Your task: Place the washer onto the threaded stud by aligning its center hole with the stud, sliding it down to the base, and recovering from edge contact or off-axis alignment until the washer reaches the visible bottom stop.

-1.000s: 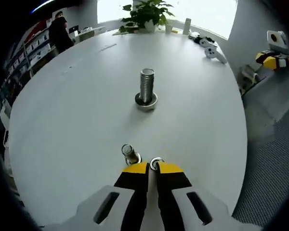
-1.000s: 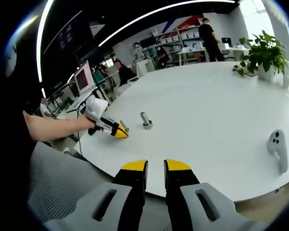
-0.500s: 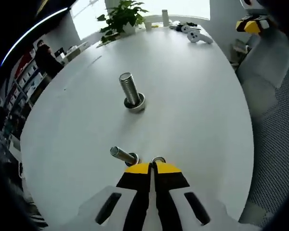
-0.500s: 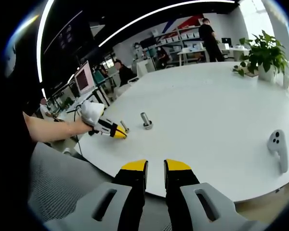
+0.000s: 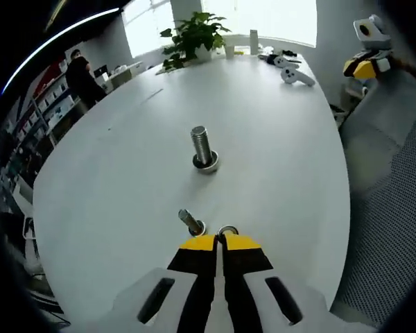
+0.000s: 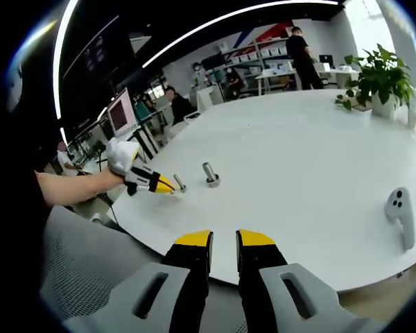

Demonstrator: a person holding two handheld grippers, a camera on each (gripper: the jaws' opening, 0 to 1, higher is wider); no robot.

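On the table: everything for the task sits toward its near left part, seen from the right gripper view.
Table (image 5: 125,159): large, white, rounded; it carries the studs, a potted plant (image 5: 191,36) at the far edge and a white handheld controller (image 6: 399,211) near the right edge.
Left tool (image 5: 219,241): held by a person's hand at the near left edge of the table, yellow tips pressed together with only a thin seam between them; a small metal ring, the washer (image 5: 227,230), is pinched at the very tips.
Right tool (image 6: 224,240): held off the table on the near side, its yellow tips a narrow gap apart, nothing between them.
Large threaded stud (image 5: 202,147): upright on a wide base, mid-table, well beyond the left tool.
Small stud (image 5: 191,222): leaning in this view, just left of the left tool's tips and close beside the washer.
Washer position: off both studs, at the tool tips, just right of the small stud.
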